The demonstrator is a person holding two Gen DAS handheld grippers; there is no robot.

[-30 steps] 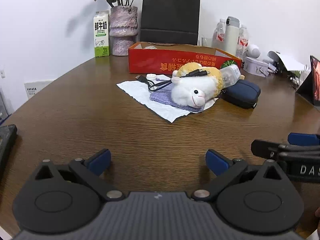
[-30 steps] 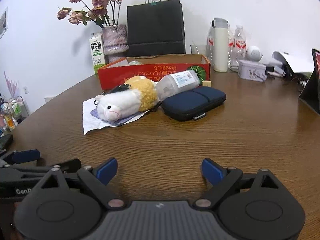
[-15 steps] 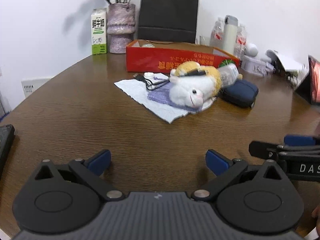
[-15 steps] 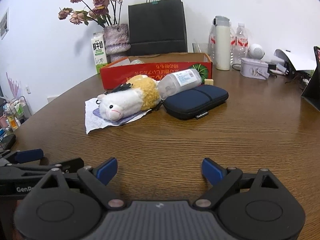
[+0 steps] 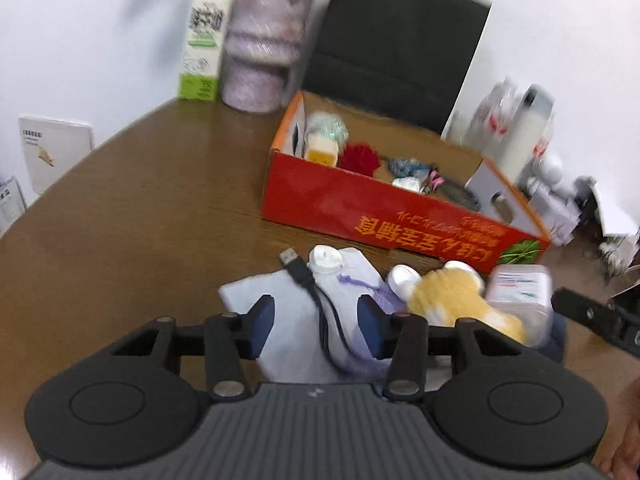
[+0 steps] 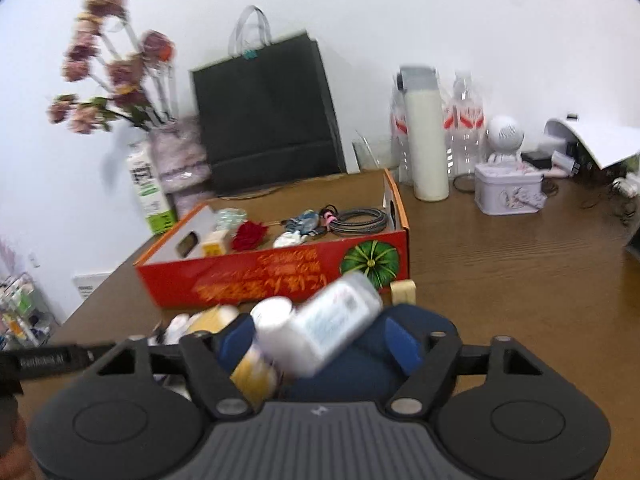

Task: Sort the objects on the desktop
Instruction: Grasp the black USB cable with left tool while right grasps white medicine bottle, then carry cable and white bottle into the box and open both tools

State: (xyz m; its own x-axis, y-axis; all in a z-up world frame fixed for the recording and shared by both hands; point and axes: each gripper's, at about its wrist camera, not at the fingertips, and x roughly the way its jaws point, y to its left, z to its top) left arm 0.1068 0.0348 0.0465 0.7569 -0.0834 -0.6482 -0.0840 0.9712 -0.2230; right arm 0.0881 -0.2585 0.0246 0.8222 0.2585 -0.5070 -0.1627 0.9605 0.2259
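A red cardboard box (image 5: 400, 220) (image 6: 280, 268) holds several small items. In front of it lies a pile: a black USB cable (image 5: 316, 296) on a purple pouch (image 5: 360, 280) and white paper (image 5: 292, 328), a yellow-and-white plush llama (image 5: 456, 300), a clear plastic bottle (image 6: 320, 328) (image 5: 520, 292) and a dark blue case (image 6: 420, 320). My left gripper (image 5: 316, 328) is open, its fingers either side of the cable. My right gripper (image 6: 320, 344) is open around the bottle above the case. The frames are blurred.
Behind the box stand a black paper bag (image 6: 264, 116), a vase with dried flowers (image 6: 176, 160) and a milk carton (image 5: 204, 44). Bottles and a white flask (image 6: 426, 136), a tin (image 6: 508, 192) and cables sit at the right on the brown table (image 5: 120, 220).
Both grippers have moved forward and up from the table's near edge to the pile. Both have narrowed, the left around the cable, the right around the bottle.
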